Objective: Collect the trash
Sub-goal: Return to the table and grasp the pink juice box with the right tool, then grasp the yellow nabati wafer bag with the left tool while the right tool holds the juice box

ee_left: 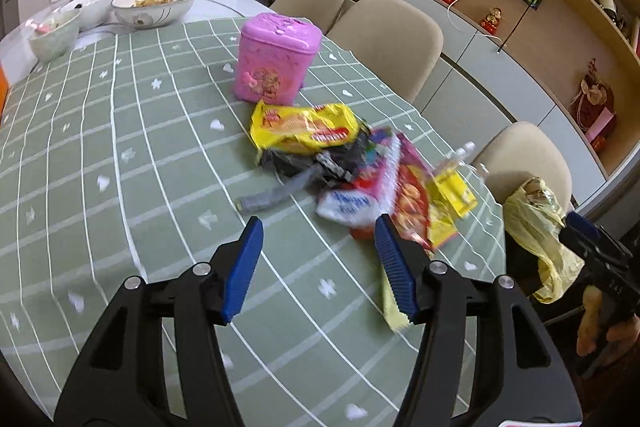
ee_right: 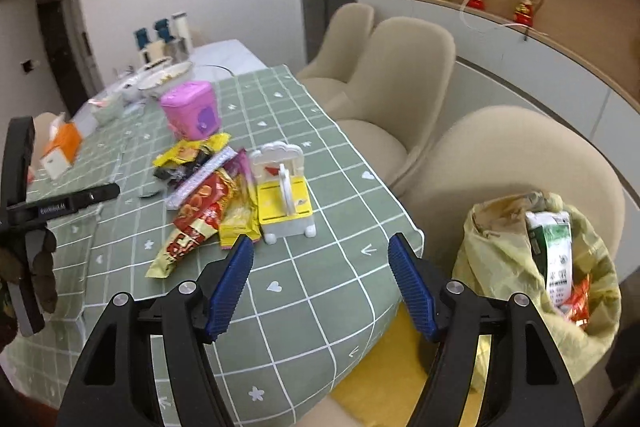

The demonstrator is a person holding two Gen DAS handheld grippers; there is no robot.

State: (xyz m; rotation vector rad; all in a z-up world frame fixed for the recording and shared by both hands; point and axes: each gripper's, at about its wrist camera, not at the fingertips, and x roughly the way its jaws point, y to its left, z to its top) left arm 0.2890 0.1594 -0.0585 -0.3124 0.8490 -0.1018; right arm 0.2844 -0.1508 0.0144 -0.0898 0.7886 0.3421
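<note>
A heap of snack wrappers (ee_left: 352,163) lies on the green checked tablecloth (ee_left: 120,131): a yellow packet (ee_left: 304,127), dark foil, a red and pink packet (ee_left: 408,195). It also shows in the right wrist view (ee_right: 204,195). My left gripper (ee_left: 318,267) is open and empty, just short of the heap. A yellow trash bag (ee_right: 532,267) with a carton and wrappers inside hangs off the table's right edge. My right gripper (ee_right: 320,287) is open and empty above the table corner, left of the bag.
A pink tin (ee_left: 276,61) stands behind the heap. A white and yellow toy chair (ee_right: 284,195) stands beside the wrappers. Bowls (ee_left: 156,5) and cups sit at the far end. Beige chairs (ee_right: 404,75) line the right side. An orange tissue box (ee_right: 60,147) is at the left.
</note>
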